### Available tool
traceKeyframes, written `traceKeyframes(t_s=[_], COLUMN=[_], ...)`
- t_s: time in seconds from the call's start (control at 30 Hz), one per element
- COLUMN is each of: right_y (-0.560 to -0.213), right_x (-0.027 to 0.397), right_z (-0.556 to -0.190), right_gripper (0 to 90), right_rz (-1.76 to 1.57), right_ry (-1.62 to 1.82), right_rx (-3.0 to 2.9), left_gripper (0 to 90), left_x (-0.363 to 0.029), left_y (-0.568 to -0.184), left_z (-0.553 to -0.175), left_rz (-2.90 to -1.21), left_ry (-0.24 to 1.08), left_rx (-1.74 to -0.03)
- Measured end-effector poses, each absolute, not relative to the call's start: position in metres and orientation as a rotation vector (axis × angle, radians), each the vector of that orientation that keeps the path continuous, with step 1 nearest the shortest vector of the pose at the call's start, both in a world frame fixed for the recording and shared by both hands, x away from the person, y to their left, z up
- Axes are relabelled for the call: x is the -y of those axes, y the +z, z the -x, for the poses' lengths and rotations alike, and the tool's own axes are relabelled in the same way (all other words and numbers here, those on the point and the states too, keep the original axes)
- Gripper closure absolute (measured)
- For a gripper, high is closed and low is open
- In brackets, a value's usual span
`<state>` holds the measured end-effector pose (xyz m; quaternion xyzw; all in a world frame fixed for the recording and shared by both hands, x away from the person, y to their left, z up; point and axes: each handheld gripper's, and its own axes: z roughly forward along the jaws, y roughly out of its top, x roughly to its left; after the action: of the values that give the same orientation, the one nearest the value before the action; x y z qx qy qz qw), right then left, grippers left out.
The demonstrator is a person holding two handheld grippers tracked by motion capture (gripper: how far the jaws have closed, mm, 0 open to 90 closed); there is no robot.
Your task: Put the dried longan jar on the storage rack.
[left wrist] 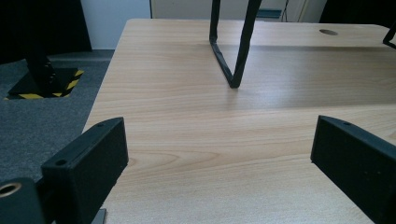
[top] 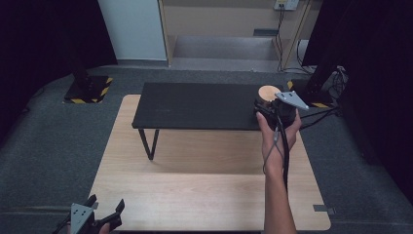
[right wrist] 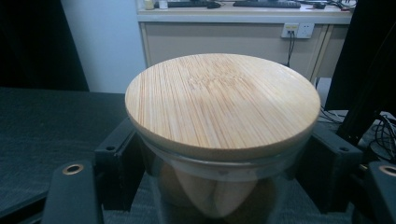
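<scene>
The right gripper (top: 267,108) is clamping a glass jar (right wrist: 219,182) just under its bamboo lid (right wrist: 223,100) above the black shelf (top: 195,105); probably slick, rigid, breakable, so gripping the body is wisest.

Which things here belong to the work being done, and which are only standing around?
In use:
- jar with wooden lid, gripped by the right gripper
- black shelf, under the jar

Standing by:
- left gripper, open, holding nothing
- wooden table
- yellow-and-black striped base on the floor
- cables at the wall
</scene>
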<state>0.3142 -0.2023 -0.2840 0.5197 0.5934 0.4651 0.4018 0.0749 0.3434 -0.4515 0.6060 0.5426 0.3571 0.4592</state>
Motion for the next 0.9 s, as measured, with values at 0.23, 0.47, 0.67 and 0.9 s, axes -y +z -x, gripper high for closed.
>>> traceKeyframes(t_s=[0.23,0.47,0.67,0.9], right_y=[-0.2837,-0.2847,-0.2865,-0.2877], right_x=[0.2022,0.2026,0.2024,0.2023], right_z=[-0.3202,-0.3202,-0.3215,-0.3215], right_gripper=[25.7,25.2,9.0,1.4], right_rz=[-1.312,-1.314,-1.318,-1.320], right_ry=[1.172,1.179,1.196,1.204], right_rx=[-1.502,-1.498,-1.484,-1.474], left_gripper=[2.6,2.6,2.6,2.6], left_x=[-0.3460,-0.3469,-0.3479,-0.3489], left_y=[-0.4522,-0.4531,-0.4532,-0.4533], left_z=[-0.0737,-0.0744,-0.0748,-0.0742], left_rz=[-1.486,-1.487,-1.487,-1.485], left_ry=[0.880,0.871,0.866,0.865], left_rx=[-1.344,-1.343,-1.340,-1.340])
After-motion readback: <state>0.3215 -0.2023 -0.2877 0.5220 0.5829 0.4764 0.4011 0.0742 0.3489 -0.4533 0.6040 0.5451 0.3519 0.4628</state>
